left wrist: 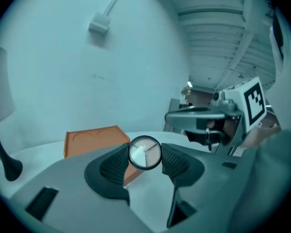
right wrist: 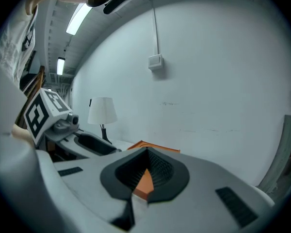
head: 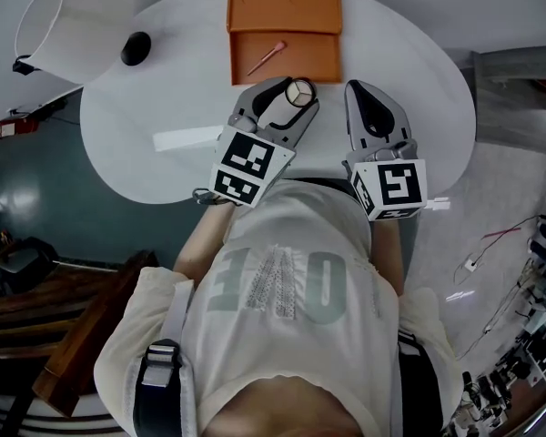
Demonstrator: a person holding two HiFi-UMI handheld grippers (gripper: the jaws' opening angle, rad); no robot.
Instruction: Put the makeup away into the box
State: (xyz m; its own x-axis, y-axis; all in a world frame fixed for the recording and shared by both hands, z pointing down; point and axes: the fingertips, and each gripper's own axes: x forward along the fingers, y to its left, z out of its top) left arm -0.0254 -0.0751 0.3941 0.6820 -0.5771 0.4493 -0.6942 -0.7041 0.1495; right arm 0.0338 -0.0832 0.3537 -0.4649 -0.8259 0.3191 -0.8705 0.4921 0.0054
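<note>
Clamping a round makeup compact (head: 300, 92) in the left gripper (left wrist: 145, 161), just short of the orange box (head: 296, 62) at the table's (head: 391, 53) far edge. Already got a pink stick (head: 267, 57) inside, just need to drop the compact in. Right gripper (right wrist: 145, 169) shut, empty.

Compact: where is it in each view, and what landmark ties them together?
Head view: compact at centre, just below the orange box.
Left gripper view: centre, gripped between the jaws.
Right gripper view: not in it.
Shared landmark: the box.
</note>
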